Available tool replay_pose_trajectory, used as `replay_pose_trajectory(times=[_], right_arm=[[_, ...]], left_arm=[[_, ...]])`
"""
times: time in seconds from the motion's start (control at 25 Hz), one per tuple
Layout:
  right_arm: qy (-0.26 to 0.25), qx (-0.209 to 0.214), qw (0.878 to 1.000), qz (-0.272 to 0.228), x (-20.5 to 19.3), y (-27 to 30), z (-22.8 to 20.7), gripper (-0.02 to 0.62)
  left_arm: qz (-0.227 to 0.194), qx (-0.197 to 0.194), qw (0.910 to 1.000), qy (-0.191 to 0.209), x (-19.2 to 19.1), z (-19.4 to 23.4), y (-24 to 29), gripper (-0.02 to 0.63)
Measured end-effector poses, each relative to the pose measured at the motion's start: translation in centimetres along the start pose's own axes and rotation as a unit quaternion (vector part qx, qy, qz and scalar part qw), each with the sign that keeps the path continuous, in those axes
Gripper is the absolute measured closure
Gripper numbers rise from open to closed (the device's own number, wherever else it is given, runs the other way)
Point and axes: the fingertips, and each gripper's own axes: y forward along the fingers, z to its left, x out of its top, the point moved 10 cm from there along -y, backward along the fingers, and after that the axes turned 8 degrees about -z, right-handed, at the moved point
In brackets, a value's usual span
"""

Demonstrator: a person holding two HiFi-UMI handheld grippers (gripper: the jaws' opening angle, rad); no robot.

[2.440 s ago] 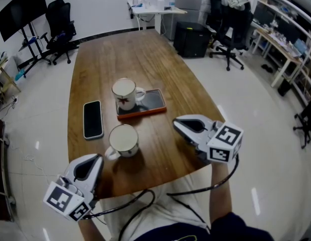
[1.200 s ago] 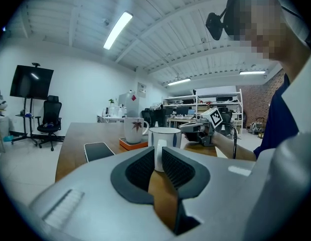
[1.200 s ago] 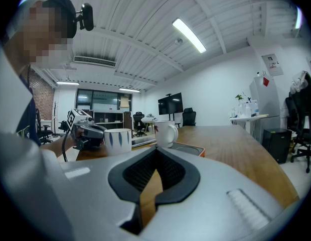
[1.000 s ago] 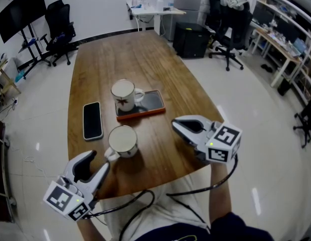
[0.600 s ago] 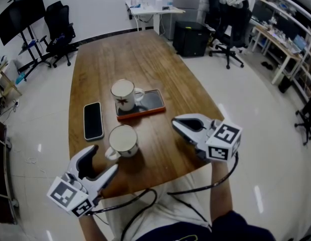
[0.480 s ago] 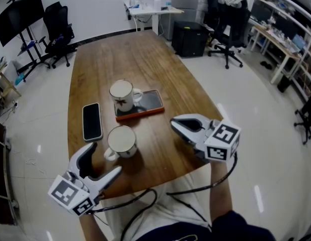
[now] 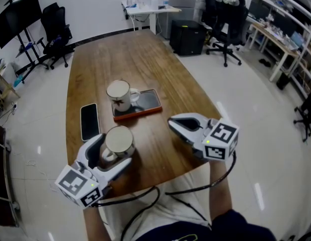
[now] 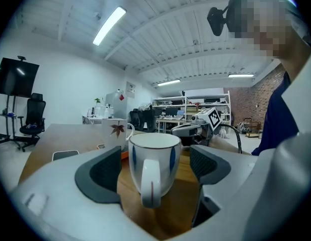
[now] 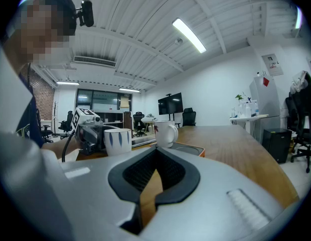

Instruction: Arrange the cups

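Left hand-held gripper (image 7: 113, 150): jaws have just been opening and now stand wide. It has come forward from the worktop (image 7: 145, 59) edge, so the near cup (image 7: 119, 139) sits between the pads, handle toward it, untouched. Right hand-held gripper (image 7: 174, 124) is unmoved, jaws together, empty. Far cup (image 7: 118, 91) stands on the orange tray (image 7: 148, 109). Judgement: closing on the near cup comes next.

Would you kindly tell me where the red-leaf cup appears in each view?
Head view: red-leaf cup, left of centre, on the tray.
Left gripper view: red-leaf cup, left of centre, behind the blue-striped cup.
Right gripper view: red-leaf cup, centre, right of the blue-striped cup.
Shared landmark: the blue-striped cup.
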Motion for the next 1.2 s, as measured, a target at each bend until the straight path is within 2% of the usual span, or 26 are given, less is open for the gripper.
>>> replay_pose_trajectory(times=[0.24, 0.36, 0.92, 1.2], right_arm=[[-0.001, 0.000, 1.000, -0.001, 0.1, 0.0, 0.0, 0.591], [0.000, -0.001, 1.000, 0.000, 0.0, -0.1, 0.1, 0.591], [-0.001, 0.000, 1.000, 0.000, 0.0, 0.1, 0.1, 0.591], [0.000, -0.001, 1.000, -0.001, -0.2, 0.1, -0.1, 0.591]], left_arm=[[0.009, -0.007, 0.9999, -0.004, 0.0, 0.1, 1.7, 0.200], [0.013, 0.005, 0.9999, -0.007, -0.1, 0.2, 2.2, 0.202], [0.000, 0.006, 1.0000, -0.002, 0.0, 0.1, 2.3, 0.218], [-0.009, 0.047, 0.9988, -0.002, -0.2, -0.5, 4.7, 0.218]])
